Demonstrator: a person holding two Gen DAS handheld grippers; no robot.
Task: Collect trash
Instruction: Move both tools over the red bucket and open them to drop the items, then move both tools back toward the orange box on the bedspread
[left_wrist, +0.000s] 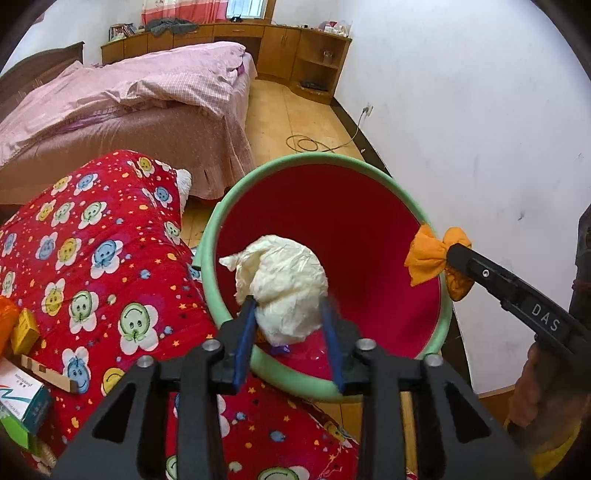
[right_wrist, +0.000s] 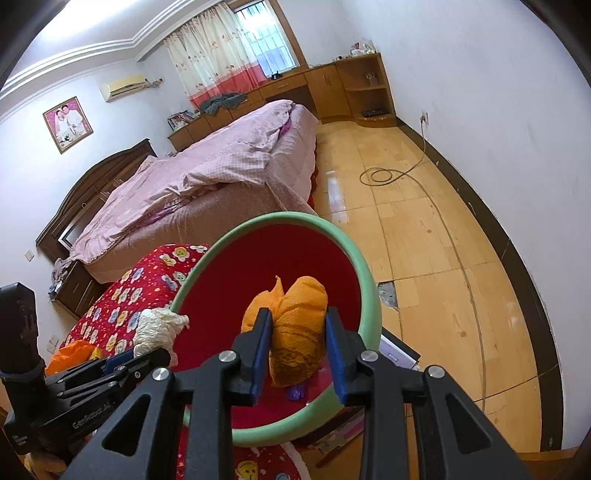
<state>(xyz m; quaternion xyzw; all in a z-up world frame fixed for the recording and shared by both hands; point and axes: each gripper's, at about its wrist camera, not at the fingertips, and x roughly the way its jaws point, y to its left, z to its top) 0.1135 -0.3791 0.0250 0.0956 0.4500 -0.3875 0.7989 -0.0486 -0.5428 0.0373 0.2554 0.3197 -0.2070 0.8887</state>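
A red bin with a green rim (left_wrist: 280, 170) (right_wrist: 364, 266) stands on the floor beside a red flowered quilt. My left gripper (left_wrist: 288, 301) (right_wrist: 122, 360) hangs over the bin's near side. A crumpled white paper wad (left_wrist: 288, 280) (right_wrist: 159, 328) sits between its blue pads, which stand slightly wider than the wad and do not squeeze it. My right gripper (right_wrist: 297, 314) (left_wrist: 450, 254) is over the bin's right rim, shut on an orange crumpled wad (right_wrist: 295, 332) (left_wrist: 428, 258). A small purple scrap (right_wrist: 295, 393) lies on the bin's bottom.
The red quilt (left_wrist: 103, 258) carries small boxes (left_wrist: 26, 406) and an orange bag (right_wrist: 70, 354) at its left end. A pink-covered bed (left_wrist: 122, 99) lies beyond it. A cable (right_wrist: 384, 175) coils on the wooden floor by the white wall. Papers (right_wrist: 397, 350) lie under the bin's right side.
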